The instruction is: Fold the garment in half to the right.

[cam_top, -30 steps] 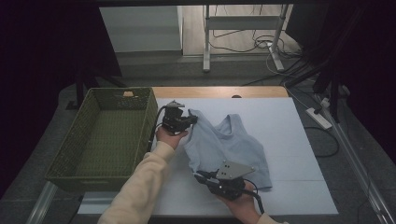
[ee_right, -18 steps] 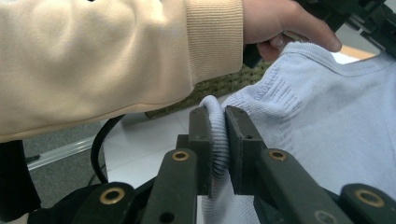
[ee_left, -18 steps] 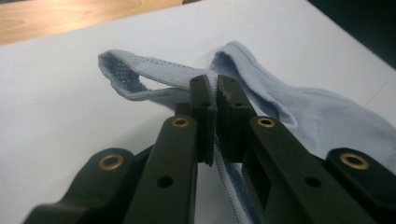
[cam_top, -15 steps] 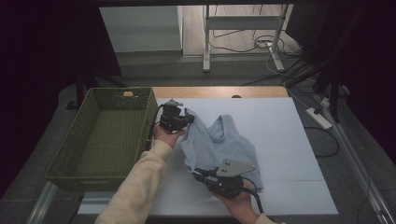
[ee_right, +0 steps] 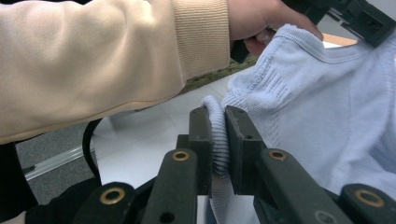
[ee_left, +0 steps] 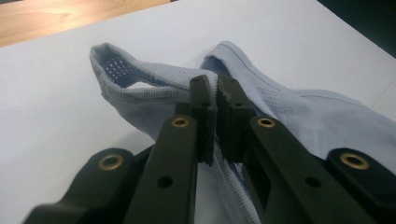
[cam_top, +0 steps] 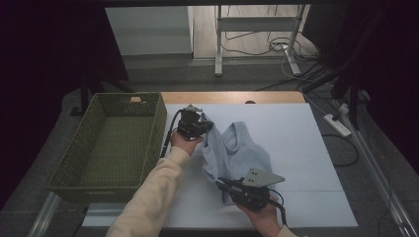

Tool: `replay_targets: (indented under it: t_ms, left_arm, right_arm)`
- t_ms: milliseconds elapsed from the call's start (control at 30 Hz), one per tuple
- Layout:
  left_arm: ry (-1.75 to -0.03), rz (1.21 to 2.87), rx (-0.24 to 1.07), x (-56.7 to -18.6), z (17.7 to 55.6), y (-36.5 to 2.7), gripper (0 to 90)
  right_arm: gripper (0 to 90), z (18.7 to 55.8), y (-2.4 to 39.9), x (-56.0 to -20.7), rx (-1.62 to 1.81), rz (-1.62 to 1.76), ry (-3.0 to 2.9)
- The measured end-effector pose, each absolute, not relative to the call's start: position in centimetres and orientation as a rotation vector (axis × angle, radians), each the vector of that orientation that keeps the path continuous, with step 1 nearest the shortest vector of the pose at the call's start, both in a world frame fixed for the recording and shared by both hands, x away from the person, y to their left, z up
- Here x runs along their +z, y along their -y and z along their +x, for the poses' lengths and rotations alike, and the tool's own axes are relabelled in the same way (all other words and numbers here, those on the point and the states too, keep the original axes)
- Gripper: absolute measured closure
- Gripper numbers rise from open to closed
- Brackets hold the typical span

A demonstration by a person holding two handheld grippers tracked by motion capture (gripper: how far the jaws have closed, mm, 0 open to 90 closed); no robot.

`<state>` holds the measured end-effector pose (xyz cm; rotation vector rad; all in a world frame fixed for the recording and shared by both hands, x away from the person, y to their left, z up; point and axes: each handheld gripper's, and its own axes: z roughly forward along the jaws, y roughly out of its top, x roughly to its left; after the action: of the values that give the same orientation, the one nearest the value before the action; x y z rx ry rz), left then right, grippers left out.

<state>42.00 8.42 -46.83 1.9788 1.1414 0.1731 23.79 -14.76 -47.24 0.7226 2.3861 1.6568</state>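
Both tools have carried the pale blue knitted sleeveless top [cam_top: 237, 158] leftward: the left tool [cam_top: 203, 129] pinches its strap, the right tool [cam_top: 222, 183] its hem, folding toward the green woven basket [cam_top: 99, 148].

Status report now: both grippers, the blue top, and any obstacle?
Left gripper shut on blue top at strap. Right gripper shut on its hem. Green basket beside it at left, nothing in the way.

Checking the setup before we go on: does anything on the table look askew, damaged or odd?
Nothing looks damaged. The top lies bunched and crooked on the table, because the left gripper pinches a strap and the right gripper its hem. The basket sits straight.
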Motion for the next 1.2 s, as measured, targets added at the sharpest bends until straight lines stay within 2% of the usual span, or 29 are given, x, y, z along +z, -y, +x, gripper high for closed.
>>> replay_targets:
  t_ms: [1200]
  left_arm:
    - [-1.09, 2.03, 0.18, -46.6, 43.0, -4.4, 84.7]
  right_arm:
    - [81.2, 24.3, 20.9, -47.7, 1.552, 0.916, -2.353]
